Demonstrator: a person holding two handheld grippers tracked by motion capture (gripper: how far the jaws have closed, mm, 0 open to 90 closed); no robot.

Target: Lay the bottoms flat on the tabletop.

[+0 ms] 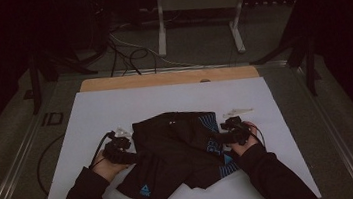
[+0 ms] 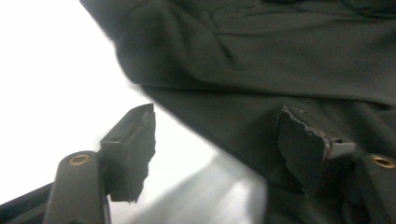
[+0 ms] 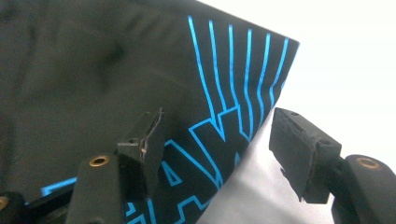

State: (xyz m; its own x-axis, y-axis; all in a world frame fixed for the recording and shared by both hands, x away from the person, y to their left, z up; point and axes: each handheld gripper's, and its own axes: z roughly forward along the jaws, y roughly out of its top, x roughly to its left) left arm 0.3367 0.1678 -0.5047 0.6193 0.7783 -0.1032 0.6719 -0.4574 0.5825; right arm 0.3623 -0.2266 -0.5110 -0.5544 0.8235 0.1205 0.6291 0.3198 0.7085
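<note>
1 pair of black shorts (image 1: 176,155) lay mid-mat on the white mat (image 1: 91,119), 2 grippers, 2 white clips on the mat behind them. Left gripper (image 1: 122,148) sat at the shorts' left edge, jaws partly open, edge btwn pads, no pinch visible. Right gripper (image 1: 229,135) same at the right hem, gap clear. Shorts crumpled, blue stripes + lettering on the right leg, small blue logo near the front hem

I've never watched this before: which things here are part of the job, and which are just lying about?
Part of the job:
black shorts with blue lines
left gripper
right gripper
white table sheet

Lying about:
pale bits beside the shorts
floor cables
white stand at the back
</note>
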